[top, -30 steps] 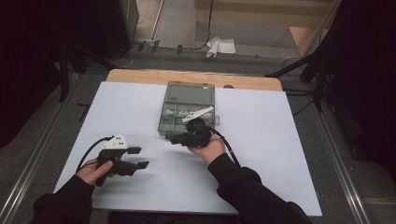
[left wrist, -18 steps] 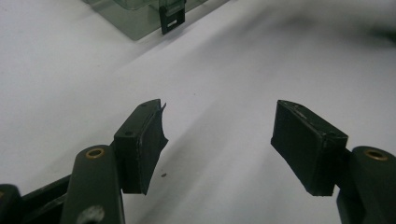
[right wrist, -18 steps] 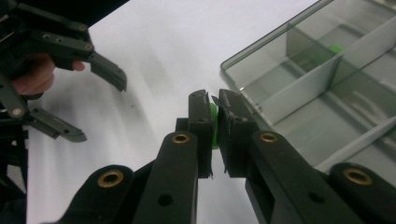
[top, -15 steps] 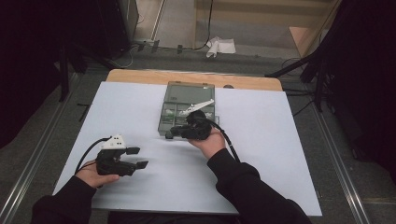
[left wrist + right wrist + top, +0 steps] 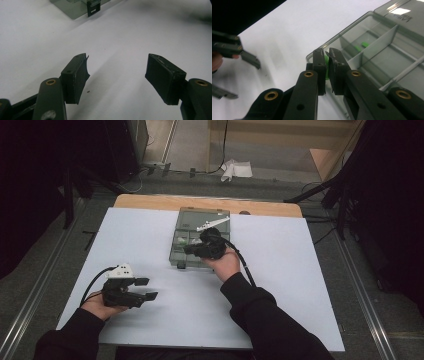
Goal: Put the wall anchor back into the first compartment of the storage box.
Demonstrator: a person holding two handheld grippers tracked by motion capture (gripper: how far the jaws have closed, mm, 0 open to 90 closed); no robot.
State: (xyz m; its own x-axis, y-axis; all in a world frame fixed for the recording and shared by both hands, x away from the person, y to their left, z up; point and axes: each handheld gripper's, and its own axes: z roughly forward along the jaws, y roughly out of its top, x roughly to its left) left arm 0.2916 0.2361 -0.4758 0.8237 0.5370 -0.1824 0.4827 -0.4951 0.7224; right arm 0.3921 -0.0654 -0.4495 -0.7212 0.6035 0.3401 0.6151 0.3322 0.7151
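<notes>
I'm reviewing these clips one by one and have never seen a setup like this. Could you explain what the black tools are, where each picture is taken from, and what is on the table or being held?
A person sits at a table covered by a white sheet and holds a hand-operated two-jaw gripper in each hand; there is no robot arm.

The high view comes from a fixed camera above, looking down on the table. The other two pictures come from small cameras riding on the grippers, looking along their black jaws.

On the sheet lies a clear grey compartment box with its lid open and dividers inside; a few small green pieces lie in one compartment.

The left gripper rests near the table's front, jaws wide apart, holding nothing. The right gripper is at the box's near corner, jaws pinched on a small green part.
</notes>
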